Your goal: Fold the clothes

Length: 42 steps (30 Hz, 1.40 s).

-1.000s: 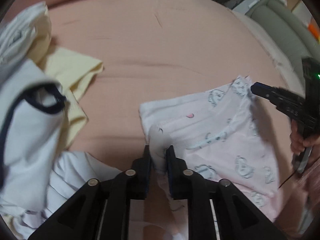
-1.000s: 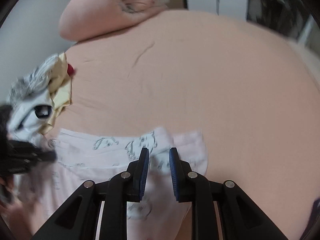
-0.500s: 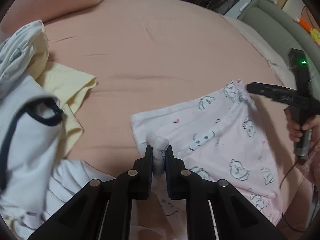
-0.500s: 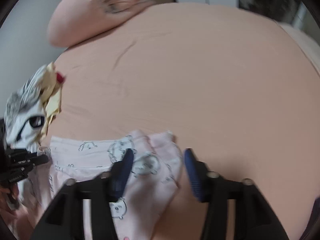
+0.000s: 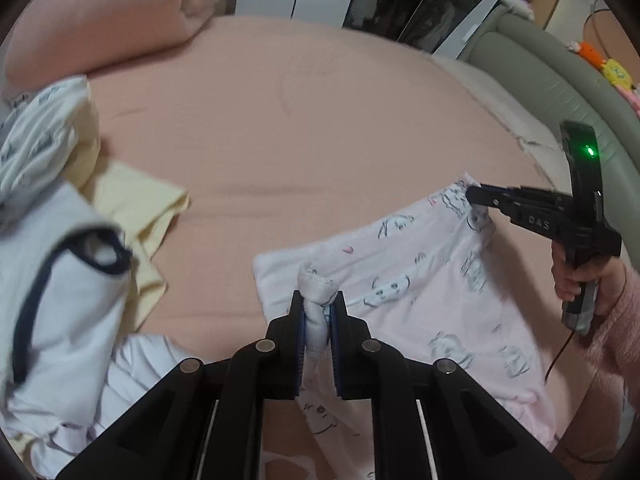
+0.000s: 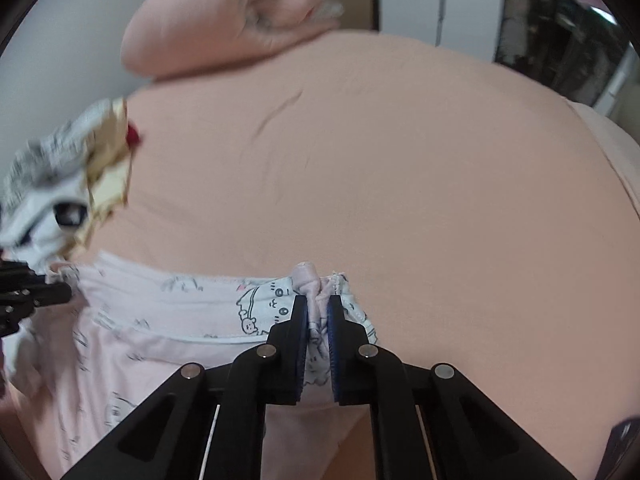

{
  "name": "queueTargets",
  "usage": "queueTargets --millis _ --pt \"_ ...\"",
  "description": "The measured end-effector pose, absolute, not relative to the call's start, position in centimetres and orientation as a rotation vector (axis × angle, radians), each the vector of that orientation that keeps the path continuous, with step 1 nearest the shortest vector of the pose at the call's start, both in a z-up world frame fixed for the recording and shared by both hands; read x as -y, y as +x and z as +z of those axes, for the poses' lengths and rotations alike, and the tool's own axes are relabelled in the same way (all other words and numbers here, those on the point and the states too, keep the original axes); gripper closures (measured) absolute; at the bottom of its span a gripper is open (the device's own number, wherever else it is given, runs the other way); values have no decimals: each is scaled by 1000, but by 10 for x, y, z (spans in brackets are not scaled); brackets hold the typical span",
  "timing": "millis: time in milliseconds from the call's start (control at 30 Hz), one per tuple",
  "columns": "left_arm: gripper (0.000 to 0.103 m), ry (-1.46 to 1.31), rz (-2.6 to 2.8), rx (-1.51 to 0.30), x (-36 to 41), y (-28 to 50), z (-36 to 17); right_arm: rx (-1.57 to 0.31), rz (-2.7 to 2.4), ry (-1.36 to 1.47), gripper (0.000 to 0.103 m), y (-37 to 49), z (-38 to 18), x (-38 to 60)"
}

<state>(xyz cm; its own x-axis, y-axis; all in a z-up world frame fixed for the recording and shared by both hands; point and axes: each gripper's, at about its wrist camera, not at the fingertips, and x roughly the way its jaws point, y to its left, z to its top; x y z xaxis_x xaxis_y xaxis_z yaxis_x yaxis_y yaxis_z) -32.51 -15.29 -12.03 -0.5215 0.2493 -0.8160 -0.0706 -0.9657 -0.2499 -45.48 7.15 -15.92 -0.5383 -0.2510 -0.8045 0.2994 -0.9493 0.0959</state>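
Note:
A pale pink garment printed with small cartoon animals [image 5: 432, 292] lies spread on the peach bed. My left gripper [image 5: 318, 312] is shut on a bunched corner of it at its near left end. In the right wrist view the same pink garment [image 6: 168, 320] stretches off to the left, and my right gripper [image 6: 318, 320] is shut on a bunched fold at its far right corner. The right gripper [image 5: 480, 196] also shows in the left wrist view, held by a hand in a pink fuzzy sleeve [image 5: 580, 284]. The left gripper [image 6: 48, 292] shows at the left edge of the right wrist view.
A heap of other clothes lies to the left: a white top with navy trim [image 5: 60, 272], a yellow garment [image 5: 136, 208] and a white patterned piece [image 5: 40, 136]. A pink duvet [image 5: 100, 12] is rolled at the bed's far end. A grey padded bed edge [image 5: 560, 64] runs along the right.
My right gripper was open over the garment's corner half a second ago and has now shut on it. Both grippers have risen, and the left has kept its hold.

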Motion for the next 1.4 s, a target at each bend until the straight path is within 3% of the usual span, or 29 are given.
queueTargets --millis 167,300,333,500,600,700,867,1033,1067,1100,1133,1300,1400 --pt "91 -1679 2531 246 157 -374 -165 55 -2535 1407 96 -473 -193 -89" --pt "91 -1504 2601 154 145 -374 -139 521 -2443 1442 91 -484 -202 -121" --pt "91 -1492 2601 162 145 -374 -135 545 -2443 1425 90 -484 -198 -124" --pt "94 -1443 2591 125 136 -367 -120 283 -2398 1391 89 -475 -169 -126" --pt "94 -1487 2581 103 132 -367 -122 40 -2362 1416 69 -471 -173 -109" --pt "93 -1580 2576 68 126 -367 -131 -156 -2369 1481 67 -480 -190 -87" --pt "92 -1696 2598 60 126 -365 -153 -229 -2459 1477 67 -490 -197 -71" --pt "90 -1695 2620 111 125 -360 -152 -165 -2420 1517 66 -500 -208 -67" --pt "91 -1669 2646 110 124 -358 -150 -168 -2390 1504 68 -501 -209 -64" --pt "94 -1641 2665 108 123 -357 -147 -168 -2354 1478 89 -501 -208 -61" --pt "99 -1620 2657 118 121 -356 -144 -168 -2352 1454 98 -501 -204 -58" --pt "99 -1453 2645 121 105 -350 -108 -106 -2455 1290 98 -479 -159 -64" --pt "99 -1434 2642 70 98 -358 -105 -57 -2454 1374 98 -489 -171 -68"
